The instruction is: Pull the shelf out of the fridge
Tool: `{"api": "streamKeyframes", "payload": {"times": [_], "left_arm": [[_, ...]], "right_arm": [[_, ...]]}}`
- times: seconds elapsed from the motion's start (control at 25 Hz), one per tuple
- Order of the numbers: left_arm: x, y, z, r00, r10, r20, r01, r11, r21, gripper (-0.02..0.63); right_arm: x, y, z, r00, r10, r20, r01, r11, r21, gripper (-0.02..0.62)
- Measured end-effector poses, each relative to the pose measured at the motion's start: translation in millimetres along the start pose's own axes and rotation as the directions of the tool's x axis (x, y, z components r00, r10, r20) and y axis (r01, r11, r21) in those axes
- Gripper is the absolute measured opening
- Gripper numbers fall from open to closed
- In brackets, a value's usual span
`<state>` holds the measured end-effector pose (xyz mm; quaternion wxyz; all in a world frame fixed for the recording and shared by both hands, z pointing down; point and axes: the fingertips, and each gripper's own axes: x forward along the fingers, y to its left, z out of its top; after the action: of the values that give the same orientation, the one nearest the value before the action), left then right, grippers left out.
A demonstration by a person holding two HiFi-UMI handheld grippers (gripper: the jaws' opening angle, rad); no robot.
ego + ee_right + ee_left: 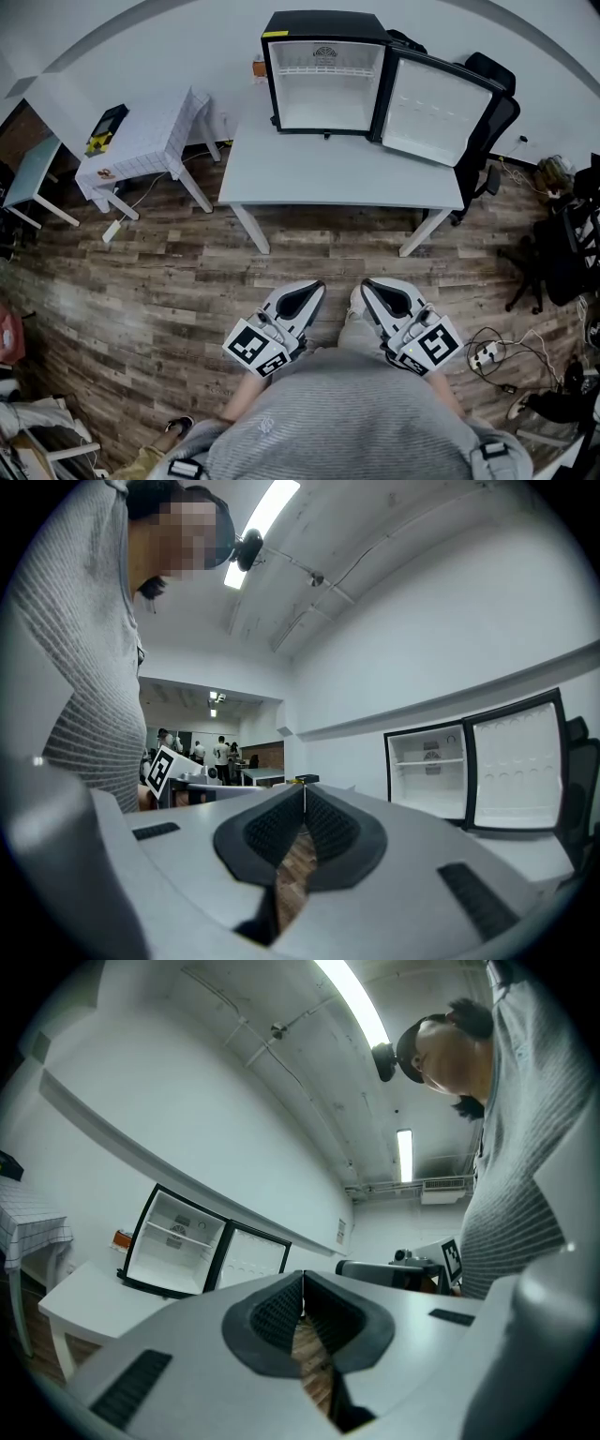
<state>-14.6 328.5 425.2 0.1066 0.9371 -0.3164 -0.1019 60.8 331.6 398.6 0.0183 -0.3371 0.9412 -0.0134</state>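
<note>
Task not started. Fridge [323, 80] stood on table [281, 178], door [436, 108] open. Shelf [325, 70] sat in upper slot inside. Left gripper [312, 289] and right gripper [372, 288] were well apart from fridge, jaws pressed together, empty. Approach, grasp and pull all outstanding.

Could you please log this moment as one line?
left gripper: shut, empty | right gripper: shut, empty | fridge: open | shelf: inside

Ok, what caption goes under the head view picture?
Left gripper and right gripper shut, far from the open fridge on the table.
</note>
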Motion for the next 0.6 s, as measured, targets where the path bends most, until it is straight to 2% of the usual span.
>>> {"api": "streamKeyframes", "payload": {"times": [0.28,0.6], "left_arm": [[23.6,26.9,2.2,1.000,0.025,0.000,-0.025,1.000,0.007,0.012],[61.5,86.8,13.3,0.998,0.064,-0.006,-0.064,0.997,0.030,0.012]], "right_arm": [[16.3,-39.5,-4.8,1.000,-0.012,-0.001,0.012,1.000,0.006,0.014],[70.9,-100.7,5.0,1.000,0.015,0.025,-0.014,0.999,-0.032,0.014]]}}
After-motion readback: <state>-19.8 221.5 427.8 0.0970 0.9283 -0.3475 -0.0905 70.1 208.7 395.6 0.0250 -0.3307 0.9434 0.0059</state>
